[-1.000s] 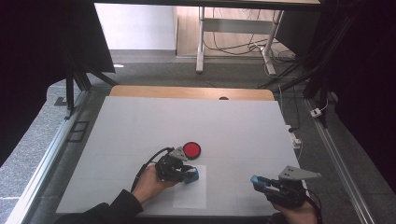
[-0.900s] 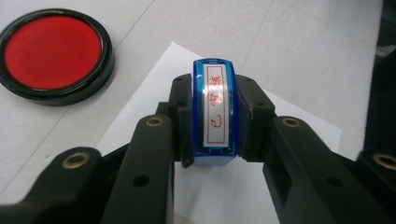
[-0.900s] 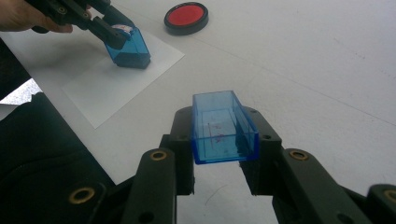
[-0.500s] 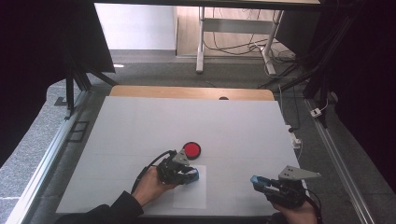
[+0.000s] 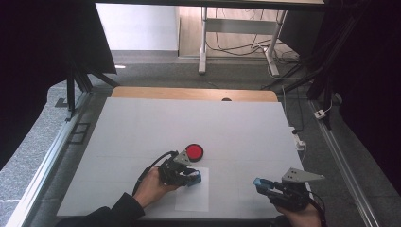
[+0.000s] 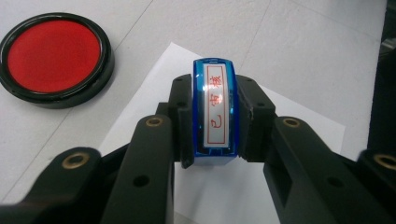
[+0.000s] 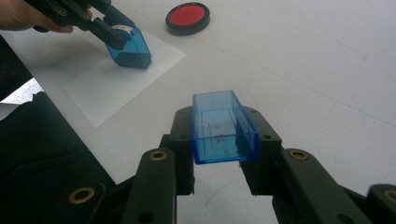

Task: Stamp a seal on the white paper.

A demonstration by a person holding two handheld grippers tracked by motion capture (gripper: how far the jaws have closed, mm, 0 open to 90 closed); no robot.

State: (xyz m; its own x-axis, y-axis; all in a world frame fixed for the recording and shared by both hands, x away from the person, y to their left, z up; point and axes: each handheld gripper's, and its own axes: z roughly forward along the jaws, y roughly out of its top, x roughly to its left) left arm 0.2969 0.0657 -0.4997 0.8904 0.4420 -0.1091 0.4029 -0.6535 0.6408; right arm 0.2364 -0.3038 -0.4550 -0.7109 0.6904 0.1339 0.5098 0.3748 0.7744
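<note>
My left gripper (image 5: 190,178) is shut on a blue stamp (image 6: 215,109) with a white label of red characters on its top. In the right gripper view the stamp (image 7: 130,46) leans over the far corner of a white paper sheet (image 7: 107,84), its lower end down at the sheet. A round red ink pad (image 5: 194,152) in a black rim lies just beyond the sheet. At the front right, my right gripper (image 5: 259,183) is shut on the stamp's clear blue cap (image 7: 223,128), held above the table with its open side up.
The white table top (image 5: 189,123) has a wooden strip along its far edge. Metal rails run down both sides. Dark curtains, table legs and cables stand behind. A person's dark sleeve (image 5: 108,213) reaches in at the front edge.
</note>
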